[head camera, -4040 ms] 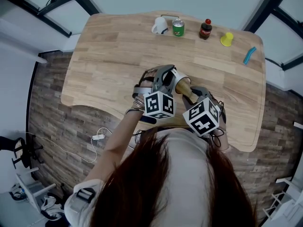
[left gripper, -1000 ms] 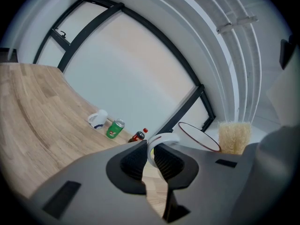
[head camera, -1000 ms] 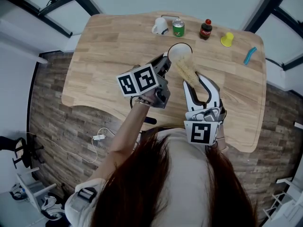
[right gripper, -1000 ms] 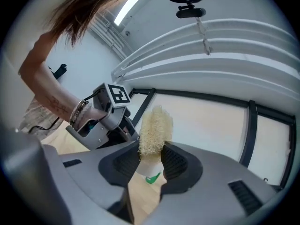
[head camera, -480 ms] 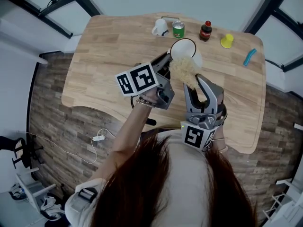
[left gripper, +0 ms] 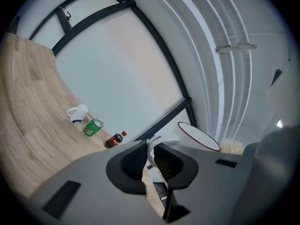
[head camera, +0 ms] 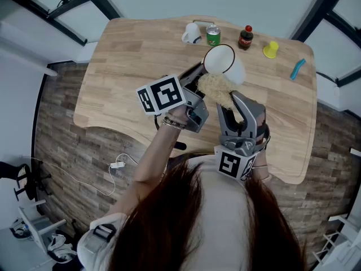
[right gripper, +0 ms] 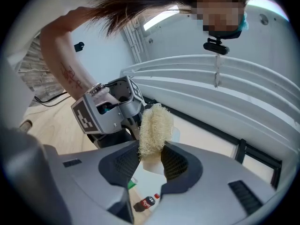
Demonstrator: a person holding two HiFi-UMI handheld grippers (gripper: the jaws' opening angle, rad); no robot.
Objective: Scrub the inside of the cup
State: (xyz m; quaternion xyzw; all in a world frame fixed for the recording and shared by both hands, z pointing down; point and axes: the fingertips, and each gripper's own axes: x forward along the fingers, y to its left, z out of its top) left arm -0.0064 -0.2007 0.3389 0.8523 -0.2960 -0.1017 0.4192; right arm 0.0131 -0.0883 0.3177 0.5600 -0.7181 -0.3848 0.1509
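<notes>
Gripping the cup: the left hand-held gripper (head camera: 197, 75) has its jaws clenched on the handle (left gripper: 152, 146) of the white cup (head camera: 223, 61); in the left gripper view the thin loop of the handle sits pinched between the two ribbed pads (left gripper: 135, 161).
Cup position: held in the air above the tabletop (head camera: 130, 66), just ahead of the left hand-held gripper's jaws, tipped on its side so that its dark-rimmed mouth (left gripper: 198, 136) faces back toward the right hand-held gripper.
Right hand-held gripper (head camera: 233, 102): jaws closed on the lower end of a pale, fibrous loofah scrubber (head camera: 214, 87), which sticks out well past the fingertips.
Scrubber against cup: its bushy head lies just in front of the cup's mouth, at the rim's near edge; whether the fibres touch the rim cannot be told.
Right gripper view: the loofah scrubber (right gripper: 154, 125) rises between the pads, with the left hand-held gripper's marker cube (right gripper: 88, 118) just beyond it to one side.
Far beyond both hand-held grippers, along the tabletop's back edge: a white mug (head camera: 190, 33), a green can (head camera: 212, 35), a cola bottle (head camera: 245, 36), a small yellow object (head camera: 271, 48) and a blue object (head camera: 297, 66).
</notes>
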